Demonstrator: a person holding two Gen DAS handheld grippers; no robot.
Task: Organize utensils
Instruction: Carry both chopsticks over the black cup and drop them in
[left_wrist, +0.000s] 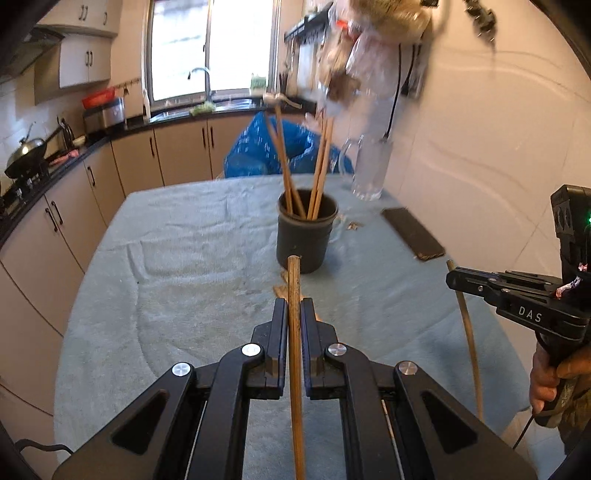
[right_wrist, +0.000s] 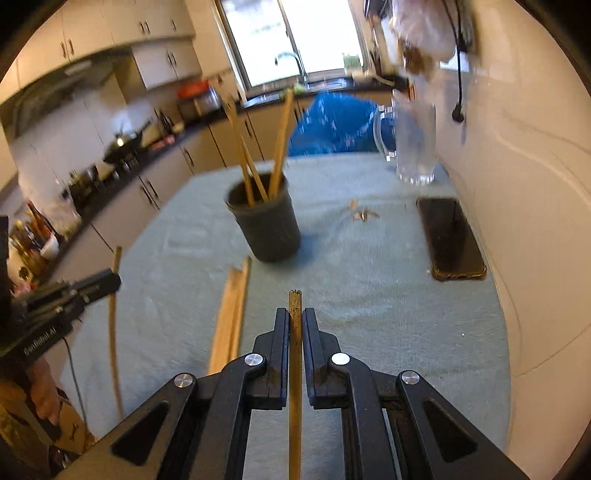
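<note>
Daylight enters through the far window (left_wrist: 210, 51), which is overexposed to plain white. The table cloth (left_wrist: 192, 258) is evenly lit with soft shadows. Both views are blurred by motion, strongest in the far right. Edges bend and darken at the corners.

Open cloth-covered table with a few obstacles toward the far end and right wall.

The wide near and left parts of the table cloth (left_wrist: 177, 258) lay bare, giving open passage. Ahead stood a dark cup (left_wrist: 306, 236), chopsticks (left_wrist: 284, 162) fanning up out of it and crowding the space above its mouth. Loose chopsticks (right_wrist: 231, 314) lay flat on the cloth in front of the cup. A phone (right_wrist: 450, 238) lay near the right wall, and a glass pitcher (right_wrist: 412, 144) stood beyond it at the far corner. Small scraps (right_wrist: 364, 215) sat between cup and phone.
</note>
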